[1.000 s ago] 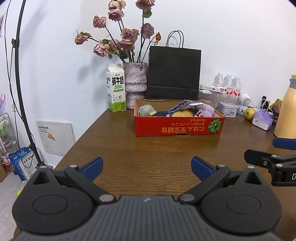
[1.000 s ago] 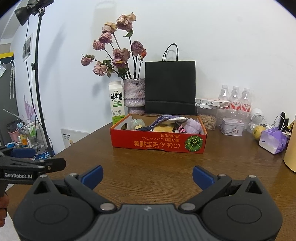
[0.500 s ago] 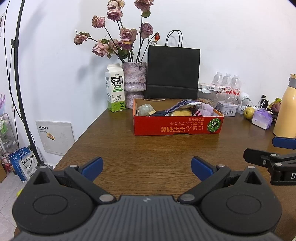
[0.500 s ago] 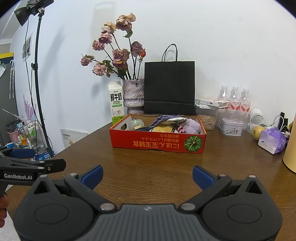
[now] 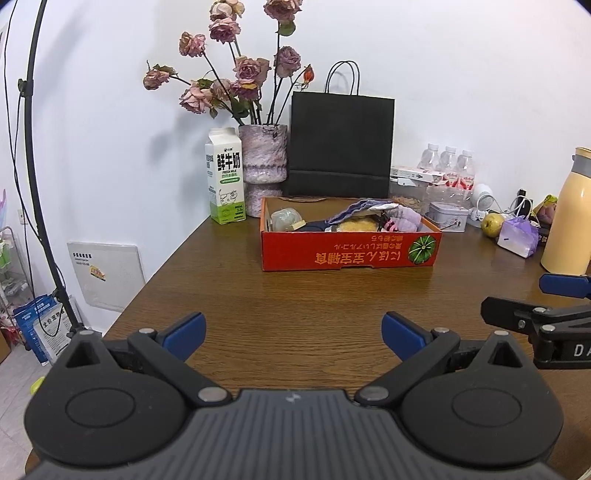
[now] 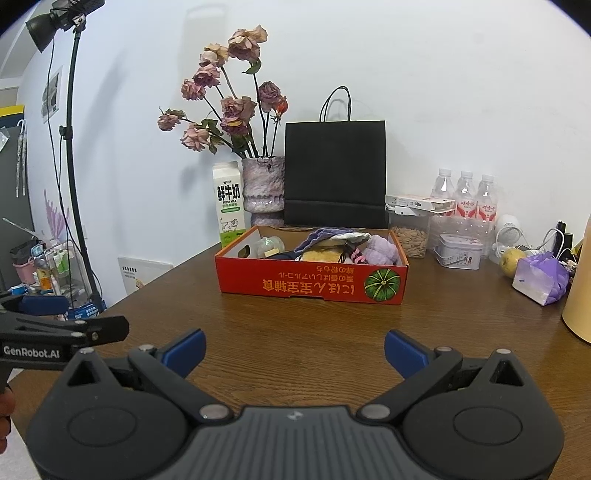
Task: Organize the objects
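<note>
Straight ahead of my right hand-held gripper (image 6: 294, 350) sits the box (image 6: 310, 284), broadside across the surface (image 6: 295, 321). Both grippers gape empty; the left (image 5: 293, 334) is slightly farther off.

A plain white wall (image 5: 461, 74) rises behind a brown wood-grain surface (image 5: 295, 295) that fills the lower middle of both views. At the left, a black light stand (image 6: 72, 166) carries a lamp head (image 6: 55, 18) near the ceiling, and a white panel (image 5: 105, 275) sits low on the wall. Beside the stand's foot, pale floor (image 5: 14, 387) shows, with a wire rack of small bottles (image 6: 48, 266) further left.
</note>
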Available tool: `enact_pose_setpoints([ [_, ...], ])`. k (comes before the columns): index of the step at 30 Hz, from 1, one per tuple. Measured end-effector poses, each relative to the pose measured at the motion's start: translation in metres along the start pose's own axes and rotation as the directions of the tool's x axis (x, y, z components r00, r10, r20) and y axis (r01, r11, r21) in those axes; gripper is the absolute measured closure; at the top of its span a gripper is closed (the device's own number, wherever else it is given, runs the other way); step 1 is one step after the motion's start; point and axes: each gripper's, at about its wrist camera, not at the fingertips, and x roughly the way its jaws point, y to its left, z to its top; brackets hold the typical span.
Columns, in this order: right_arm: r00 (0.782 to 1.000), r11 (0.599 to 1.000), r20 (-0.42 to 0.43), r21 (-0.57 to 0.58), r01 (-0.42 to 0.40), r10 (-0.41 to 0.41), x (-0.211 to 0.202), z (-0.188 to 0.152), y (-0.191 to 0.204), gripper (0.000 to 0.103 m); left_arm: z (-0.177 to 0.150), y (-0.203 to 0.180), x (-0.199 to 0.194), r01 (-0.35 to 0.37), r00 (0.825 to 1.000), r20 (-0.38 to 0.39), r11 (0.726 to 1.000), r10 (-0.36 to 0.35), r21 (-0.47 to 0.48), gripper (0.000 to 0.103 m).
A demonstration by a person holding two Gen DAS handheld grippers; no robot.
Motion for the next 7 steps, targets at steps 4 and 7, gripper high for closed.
enact_pose_setpoints([
  [4,1.0,1.0,-0.002,0.001,0.002,-0.002,0.0009,-0.0006,0.0002,0.0,0.0005,-0.0021,-0.0009,-0.011,1.0,0.006,1.0,0.011,0.011,0.0],
  [7,1.0,1.0,-0.004,0.0,0.001,-0.001,0.0019,-0.0027,0.0011,0.0,0.0005,-0.002,0.0004,-0.004,1.0,0.001,1.0,0.004,0.011,0.0],
])
